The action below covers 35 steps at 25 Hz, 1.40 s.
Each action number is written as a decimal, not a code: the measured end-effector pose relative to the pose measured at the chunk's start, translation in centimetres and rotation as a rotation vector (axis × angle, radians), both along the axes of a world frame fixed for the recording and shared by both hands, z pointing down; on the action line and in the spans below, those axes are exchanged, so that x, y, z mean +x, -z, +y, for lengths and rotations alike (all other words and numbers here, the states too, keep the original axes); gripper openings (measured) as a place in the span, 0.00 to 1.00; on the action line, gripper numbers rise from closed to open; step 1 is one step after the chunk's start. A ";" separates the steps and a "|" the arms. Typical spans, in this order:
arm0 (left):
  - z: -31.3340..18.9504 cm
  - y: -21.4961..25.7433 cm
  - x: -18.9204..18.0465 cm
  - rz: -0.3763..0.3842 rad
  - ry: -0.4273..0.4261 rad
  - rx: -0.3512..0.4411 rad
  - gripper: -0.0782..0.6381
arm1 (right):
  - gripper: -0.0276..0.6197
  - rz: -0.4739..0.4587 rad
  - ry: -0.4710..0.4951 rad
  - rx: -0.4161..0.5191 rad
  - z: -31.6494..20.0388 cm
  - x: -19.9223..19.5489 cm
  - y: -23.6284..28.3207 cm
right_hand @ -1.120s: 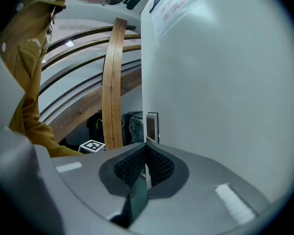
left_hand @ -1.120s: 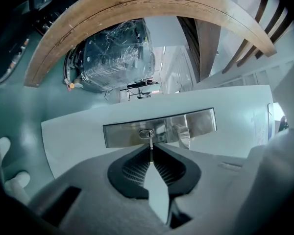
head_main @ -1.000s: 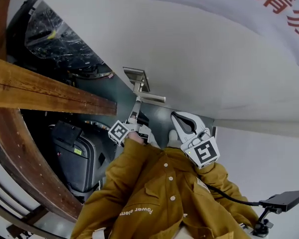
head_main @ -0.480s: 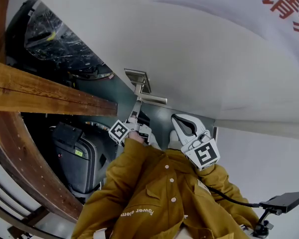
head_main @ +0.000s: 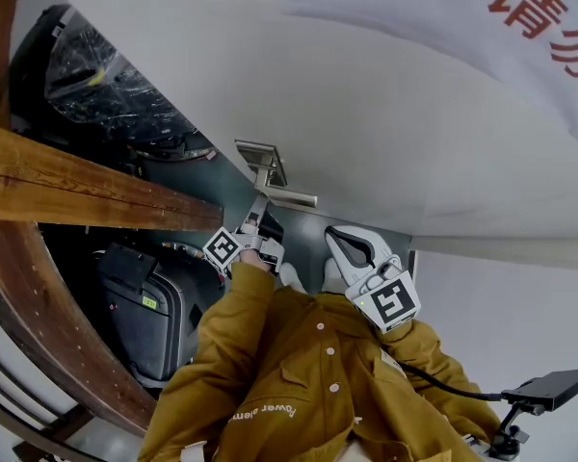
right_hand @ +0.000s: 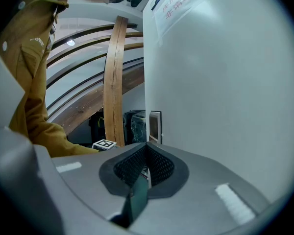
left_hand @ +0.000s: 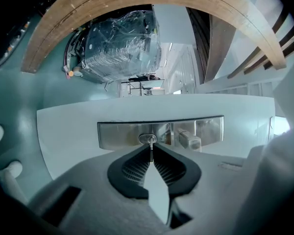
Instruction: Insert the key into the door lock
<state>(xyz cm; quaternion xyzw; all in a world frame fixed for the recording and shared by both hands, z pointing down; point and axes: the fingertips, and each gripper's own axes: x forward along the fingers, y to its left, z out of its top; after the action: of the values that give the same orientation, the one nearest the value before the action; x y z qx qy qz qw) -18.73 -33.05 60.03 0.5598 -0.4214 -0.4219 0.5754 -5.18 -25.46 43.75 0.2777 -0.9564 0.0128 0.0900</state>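
A brushed-metal lock plate (left_hand: 159, 133) is set in the white door (head_main: 395, 123). Its round keyhole (left_hand: 147, 139) is beside the lever handle (left_hand: 188, 141). My left gripper (left_hand: 150, 150) is shut on a thin silver key (left_hand: 150, 146), whose tip meets the keyhole. In the head view the left gripper (head_main: 254, 214) points up at the lock plate (head_main: 260, 160), just below the handle (head_main: 287, 197). My right gripper (head_main: 341, 242) hangs to the right, away from the lock. The right gripper (right_hand: 146, 147) is shut, with nothing visible in it.
A wooden beam (head_main: 87, 186) crosses on the left. Behind it are a plastic-wrapped bundle (head_main: 116, 89) and a dark suitcase (head_main: 149, 306). The person's mustard jacket (head_main: 299, 383) fills the bottom. A black stand (head_main: 549, 388) is at the lower right.
The head view has shifted slightly. The left gripper stays at the lock with the key, and the right gripper keeps its place beside it.
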 end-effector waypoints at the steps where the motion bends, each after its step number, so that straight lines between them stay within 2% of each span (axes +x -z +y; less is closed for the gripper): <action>1: -0.2 0.0 -0.1 -0.001 -0.007 0.001 0.15 | 0.05 0.002 0.005 0.000 0.1 -0.1 0.0; 7: -1.5 -0.5 0.1 0.057 -0.059 0.013 0.15 | 0.05 0.022 0.037 0.007 1.2 -0.4 0.0; 10: -1.9 -0.2 0.2 0.022 -0.075 0.029 0.15 | 0.05 0.033 0.042 0.008 1.6 -0.3 -0.1; 13: -2.1 -0.2 0.1 -0.049 -0.082 0.035 0.15 | 0.05 0.028 0.036 0.007 2.1 -0.2 0.0; 17: -2.5 0.7 0.8 -0.110 -0.111 0.072 0.30 | 0.05 0.017 0.025 0.010 2.2 0.5 0.1; 19: -1.9 0.2 0.5 -0.213 -0.120 0.043 0.31 | 0.05 0.009 0.022 0.010 2.1 0.8 0.2; 21: -0.8 -0.2 -0.4 -0.355 -0.103 0.009 0.31 | 0.05 0.001 0.017 0.011 1.9 1.0 0.3; 24: 1.1 1.0 -1.5 -0.561 -0.070 0.007 0.29 | 0.05 -0.016 0.008 0.020 1.6 1.0 0.7; 26: 2.8 2.8 -1.6 -0.701 -0.079 0.036 0.27 | 0.05 -0.029 0.003 0.016 1.5 0.9 0.9; 31: 6.8 9.8 -0.6 -1.122 -0.075 0.134 0.19 | 0.05 -0.036 0.017 0.002 1.5 0.0 0.8; 33: 7.8 12.6 0.3 -1.240 -0.056 0.172 0.15 | 0.05 -0.033 0.029 0.002 1.4 -0.3 0.7; 35: 8.8 14.9 1.6 -1.315 -0.048 0.211 0.13 | 0.05 -0.025 0.048 0.006 1.4 -0.6 0.6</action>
<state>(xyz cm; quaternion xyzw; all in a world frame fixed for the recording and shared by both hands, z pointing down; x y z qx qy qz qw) -17.13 -24.28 45.10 0.7630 -0.6286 -0.0187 0.1497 -5.82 -24.06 43.16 0.2546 -0.9639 0.0113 0.0775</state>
